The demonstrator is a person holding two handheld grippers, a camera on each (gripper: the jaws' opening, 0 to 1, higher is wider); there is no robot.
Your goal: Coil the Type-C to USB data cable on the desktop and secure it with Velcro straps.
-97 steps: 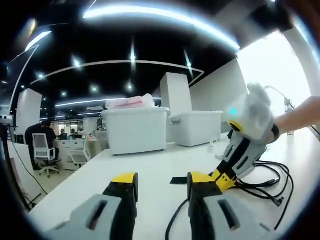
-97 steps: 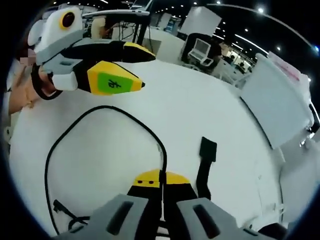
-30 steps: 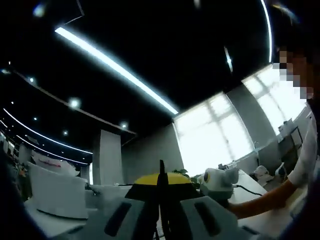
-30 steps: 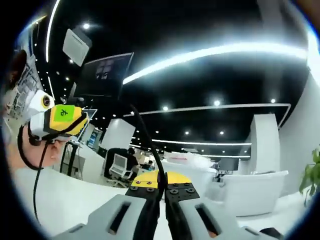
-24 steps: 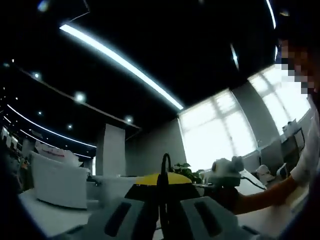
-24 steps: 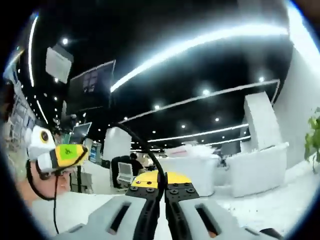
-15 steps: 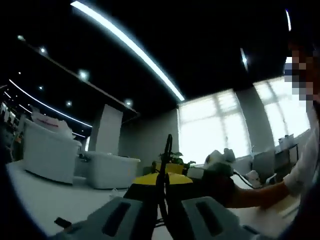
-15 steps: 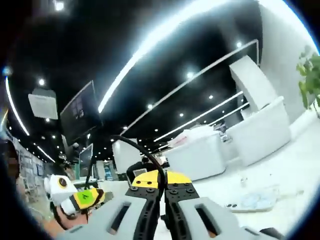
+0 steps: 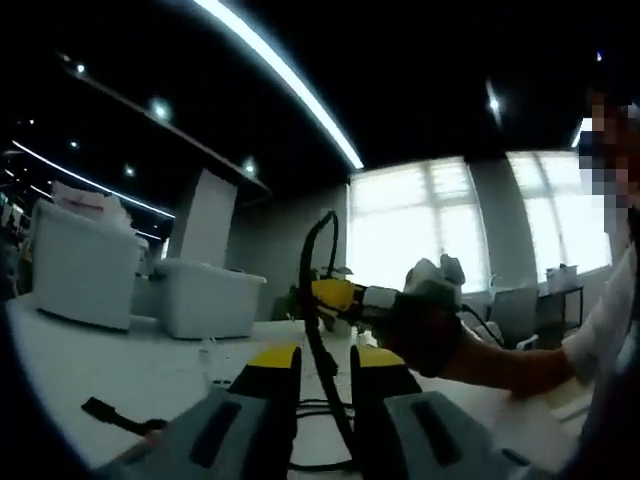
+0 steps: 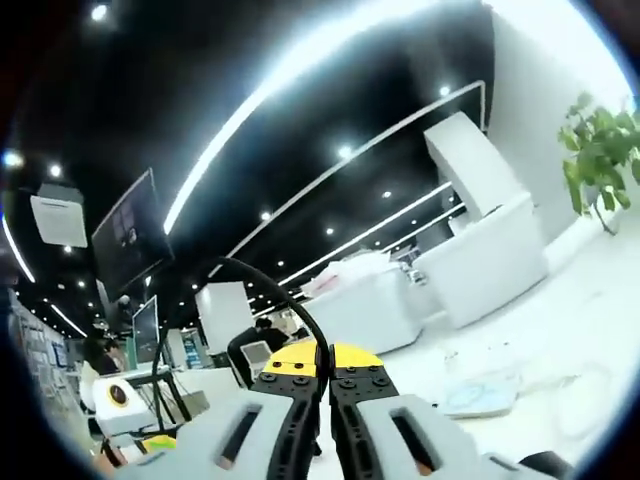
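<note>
Cable (image 9: pixel 318 300) rises upright between left tool (image 9: pixel 324 358) jaws.

Left tool (image 9: pixel 325 362) newly parted around cable (image 9: pixel 312 300).

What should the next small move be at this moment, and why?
Probably shut the left hand-held gripper on the thin black data cable to form the next loop: its jaws stand apart around the cable, while the right hand-held gripper pinches the cable, and the black Velcro strap lies on the white desktop.

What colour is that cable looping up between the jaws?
Black. The cable shows best in the left gripper view, arching upward against the bright windows.
</note>
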